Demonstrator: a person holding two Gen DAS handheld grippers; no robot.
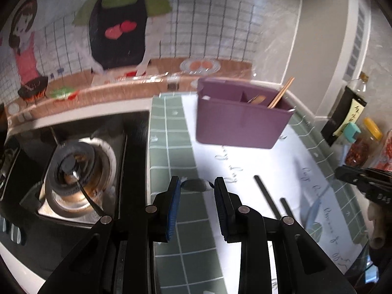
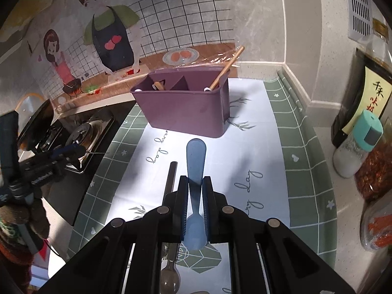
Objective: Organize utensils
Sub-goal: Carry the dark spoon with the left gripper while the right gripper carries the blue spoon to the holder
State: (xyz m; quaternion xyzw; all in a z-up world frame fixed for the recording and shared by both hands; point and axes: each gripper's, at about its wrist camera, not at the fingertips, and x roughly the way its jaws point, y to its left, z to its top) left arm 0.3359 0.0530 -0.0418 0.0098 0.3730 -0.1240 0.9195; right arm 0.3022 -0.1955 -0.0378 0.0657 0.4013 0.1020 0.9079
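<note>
A purple divided utensil holder (image 2: 186, 107) stands on the mat, with wooden chopsticks (image 2: 226, 68) leaning in its right compartment and a utensil handle in its left one. It also shows in the left wrist view (image 1: 240, 120). My right gripper (image 2: 195, 180) is shut on a blue spoon (image 2: 196, 161) by its neck, handle pointing toward the holder. A dark-handled spoon (image 2: 170, 183) lies on the mat beside it. My left gripper (image 1: 197, 183) is open above the mat, with a small grey object (image 1: 196, 185) lying beyond its tips. Two dark sticks (image 1: 267, 196) lie to its right.
A gas stove burner (image 1: 73, 169) sits left of the green tiled mat (image 1: 166, 152). Sauce bottle (image 2: 362, 90), salt shaker (image 2: 357, 144) and spice jars (image 2: 374, 171) stand along the right wall. A cartoon sticker covers the back wall.
</note>
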